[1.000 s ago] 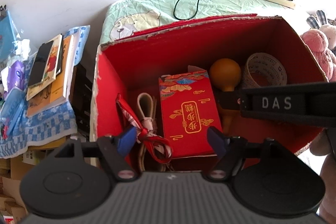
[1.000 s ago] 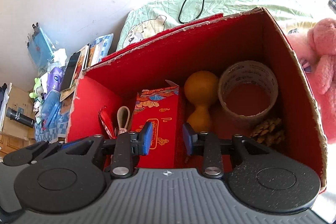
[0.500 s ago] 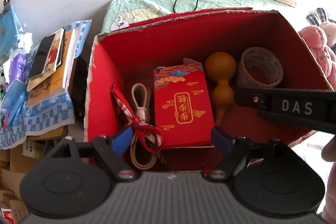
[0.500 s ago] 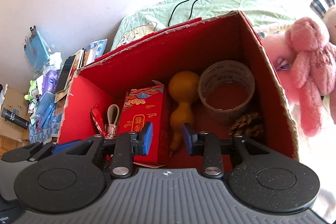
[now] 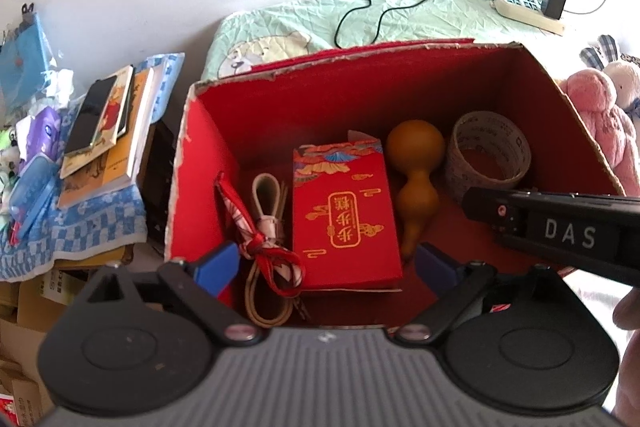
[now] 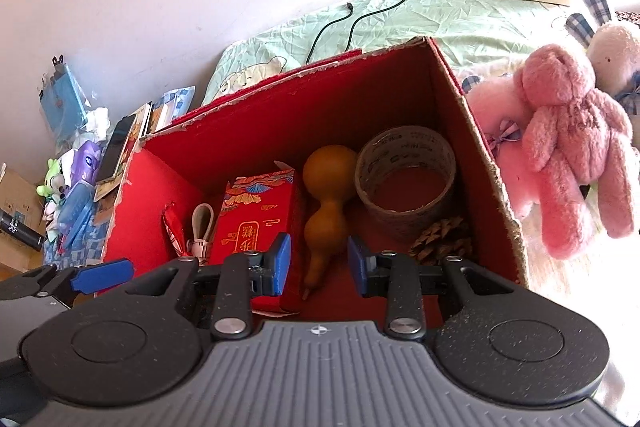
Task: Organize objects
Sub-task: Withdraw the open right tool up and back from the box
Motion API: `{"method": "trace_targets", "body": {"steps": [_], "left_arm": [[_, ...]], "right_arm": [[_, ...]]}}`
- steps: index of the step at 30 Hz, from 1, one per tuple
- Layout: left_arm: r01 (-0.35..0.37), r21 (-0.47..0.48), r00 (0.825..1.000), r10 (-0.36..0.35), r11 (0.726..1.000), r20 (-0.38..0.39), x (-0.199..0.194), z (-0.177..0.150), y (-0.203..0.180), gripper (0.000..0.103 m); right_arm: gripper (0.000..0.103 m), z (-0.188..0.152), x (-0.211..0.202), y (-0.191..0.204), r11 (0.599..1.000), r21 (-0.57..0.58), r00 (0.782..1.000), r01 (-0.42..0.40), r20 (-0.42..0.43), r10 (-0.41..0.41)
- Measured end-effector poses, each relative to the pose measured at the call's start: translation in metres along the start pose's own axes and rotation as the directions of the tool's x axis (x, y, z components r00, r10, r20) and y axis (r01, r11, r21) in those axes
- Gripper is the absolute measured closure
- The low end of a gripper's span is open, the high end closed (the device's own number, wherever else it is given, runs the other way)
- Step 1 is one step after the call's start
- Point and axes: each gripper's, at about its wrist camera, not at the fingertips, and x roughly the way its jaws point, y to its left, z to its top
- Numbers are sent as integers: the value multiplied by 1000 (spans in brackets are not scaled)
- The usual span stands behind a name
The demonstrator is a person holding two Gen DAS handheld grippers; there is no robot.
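- Step, as we read it: between picks. Nothing is held, both grippers hang above the open red cardboard box (image 5: 560,99).
- Box contents: red-and-gold printed carton (image 5: 346,223) at centre, brown gourd (image 6: 326,195) just right of it, roll of clear packing tape (image 6: 404,183) in the right rear corner, pine cone (image 6: 440,243) in front of the tape, ribbon-tied cords (image 5: 264,227) at left.
- Left gripper (image 5: 326,265): jaws spread wide, empty, over the carton's near edge.
- Right gripper (image 6: 320,263): jaws parted, empty, straddling the gourd's narrow end from above.
- Next move, our guess: drop the right gripper and close on the gourd's waist; it's round, so slip risk.
- Pink plush rabbit (image 6: 572,131) lies outside the box, against its right wall.
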Motion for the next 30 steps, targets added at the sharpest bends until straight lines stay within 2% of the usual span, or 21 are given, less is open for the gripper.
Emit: {"method": "trace_targets", "body": {"steps": [7, 13, 30], "left_arm": [[-31, -29, 999, 31, 999, 11, -8, 0, -2, 3], [-94, -56, 995, 95, 994, 30, -22, -1, -6, 3], [-152, -124, 986, 159, 981, 51, -68, -14, -23, 3]], "right_arm": [[67, 1, -9, 0, 999, -28, 1000, 26, 16, -25], [64, 1, -20, 2, 998, -63, 999, 27, 30, -25], [55, -11, -67, -4, 993, -112, 995, -35, 90, 45]]}}
